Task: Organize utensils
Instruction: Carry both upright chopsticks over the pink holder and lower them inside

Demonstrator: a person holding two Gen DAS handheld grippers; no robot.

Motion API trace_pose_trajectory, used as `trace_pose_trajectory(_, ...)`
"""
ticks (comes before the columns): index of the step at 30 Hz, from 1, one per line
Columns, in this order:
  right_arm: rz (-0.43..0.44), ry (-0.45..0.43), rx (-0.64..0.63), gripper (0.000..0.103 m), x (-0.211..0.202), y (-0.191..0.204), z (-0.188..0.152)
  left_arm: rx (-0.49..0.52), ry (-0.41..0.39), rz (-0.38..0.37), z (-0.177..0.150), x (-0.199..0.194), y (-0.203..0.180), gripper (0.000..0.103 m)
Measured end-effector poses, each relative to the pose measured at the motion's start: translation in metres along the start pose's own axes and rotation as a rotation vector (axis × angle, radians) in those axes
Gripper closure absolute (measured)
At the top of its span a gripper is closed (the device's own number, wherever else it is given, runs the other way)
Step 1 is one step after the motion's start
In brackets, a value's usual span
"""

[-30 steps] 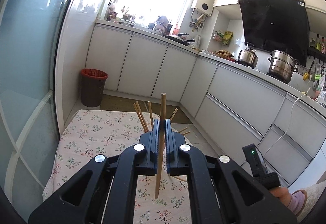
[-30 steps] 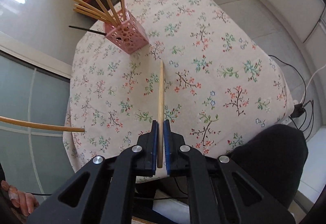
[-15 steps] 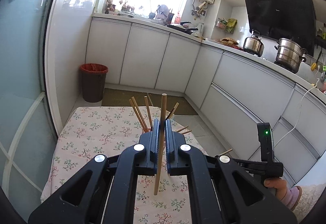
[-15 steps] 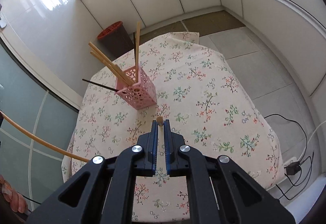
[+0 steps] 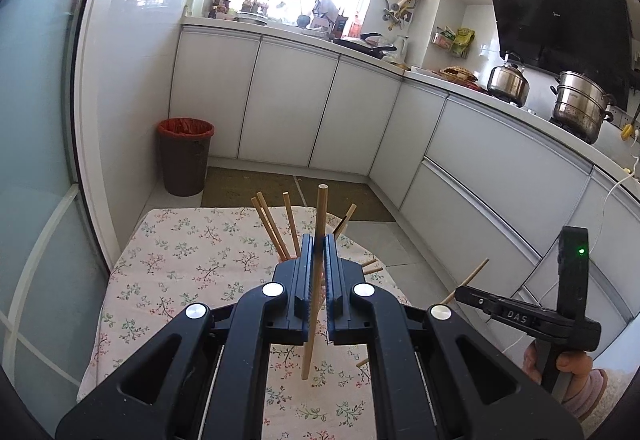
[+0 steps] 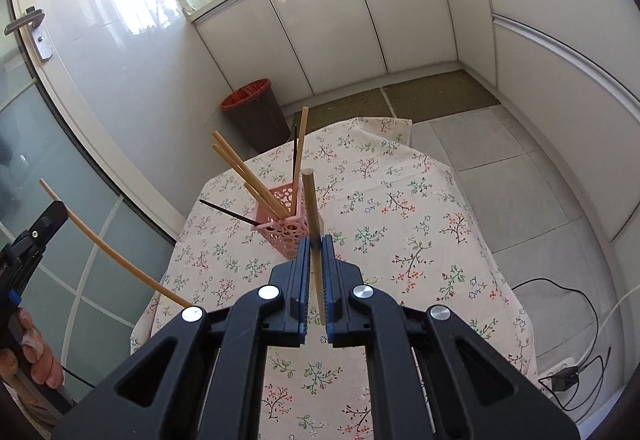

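Lowering calls for care: each tool [image 6: 316, 252] [image 5: 318, 252] grips one bamboo chopstick [image 6: 312, 215] [image 5: 316, 272]; pink perforated plastic holder [image 6: 282, 226] at eleven o'clock, so tips enter first.

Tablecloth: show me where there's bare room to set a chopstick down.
The tablecloth lies bare right of the pink holder, out to its right edge, and in the near strip toward the camera. It is crowded at the holder, where chopsticks fan up and left.
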State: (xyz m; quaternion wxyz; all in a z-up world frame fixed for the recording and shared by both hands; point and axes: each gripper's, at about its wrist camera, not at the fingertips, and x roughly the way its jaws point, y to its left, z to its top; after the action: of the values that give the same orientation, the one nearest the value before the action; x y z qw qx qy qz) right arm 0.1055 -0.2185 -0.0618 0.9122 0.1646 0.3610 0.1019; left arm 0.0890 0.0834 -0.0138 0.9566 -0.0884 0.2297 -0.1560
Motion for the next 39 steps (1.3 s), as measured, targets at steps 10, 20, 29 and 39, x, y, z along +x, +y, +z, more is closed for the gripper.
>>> trace_pose_trajectory(10, 0.032, -0.144, -0.028, 0.097, -0.051, 0.015, 0.078, 0.014, -0.078, 0.014, 0.055, 0.013, -0.017, 0.098)
trace_pose_trajectory(20, 0.055, -0.231, -0.084, 0.097, -0.046, 0.041, 0.151, 0.024, -0.099, 0.035, 0.090, 0.059, -0.024, 0.098)
trace_pose_trajectory(29, 0.091, -0.198, -0.093, 0.097, 0.005, 0.058, 0.169, 0.013, -0.040, 0.066, 0.080, 0.109, -0.012, 0.098)
trace_pose_trajectory(39, 0.090, -0.126, -0.102, 0.097, 0.059, 0.063, 0.157, -0.029, 0.041, 0.034, 0.049, 0.140, 0.006, 0.083)
